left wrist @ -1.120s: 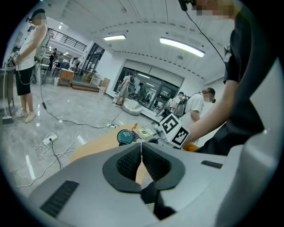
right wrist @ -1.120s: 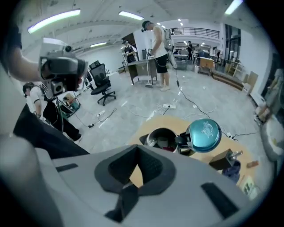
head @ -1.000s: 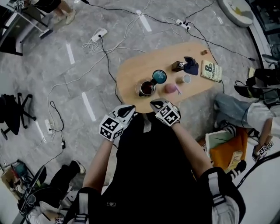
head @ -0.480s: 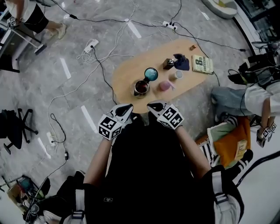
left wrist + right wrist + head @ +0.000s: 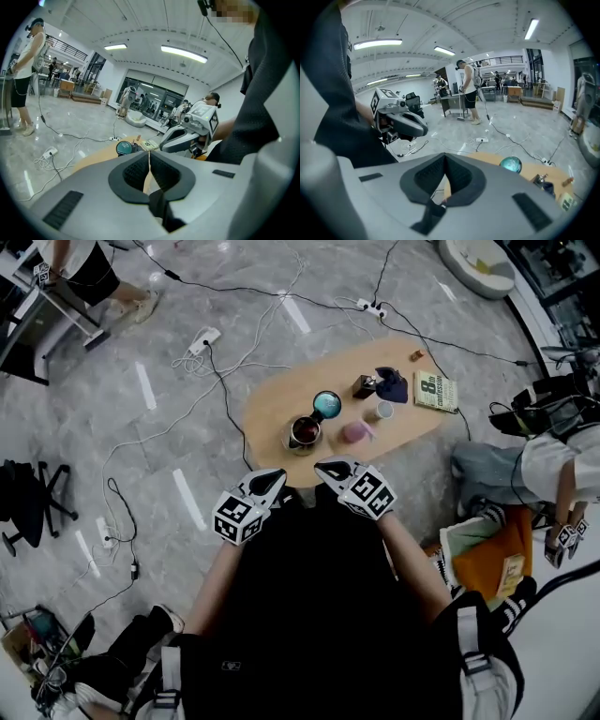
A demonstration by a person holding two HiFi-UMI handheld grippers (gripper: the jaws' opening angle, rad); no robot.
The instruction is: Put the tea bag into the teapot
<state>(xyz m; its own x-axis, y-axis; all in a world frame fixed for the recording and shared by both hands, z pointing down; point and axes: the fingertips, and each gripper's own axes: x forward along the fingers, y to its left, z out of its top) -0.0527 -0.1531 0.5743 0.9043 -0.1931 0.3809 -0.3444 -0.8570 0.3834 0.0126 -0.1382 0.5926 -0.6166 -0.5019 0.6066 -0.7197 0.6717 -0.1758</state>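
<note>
Dark teapot point(image 5: 305, 432) stands well beyond the left gripper point(image 5: 276, 476) and right gripper point(image 5: 325, 466) — fingers point(image 5: 133, 171) clenched, empty.

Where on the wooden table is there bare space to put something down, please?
Free: the left end of the table, left of the teapot and teal lid. Crowded: from the pink cup to the book.

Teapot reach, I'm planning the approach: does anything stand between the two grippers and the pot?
Nothing visible does. The teapot stands lidless by the table's near edge, with only bare tabletop before it. The left gripper and right gripper hang shut near that edge.
</note>
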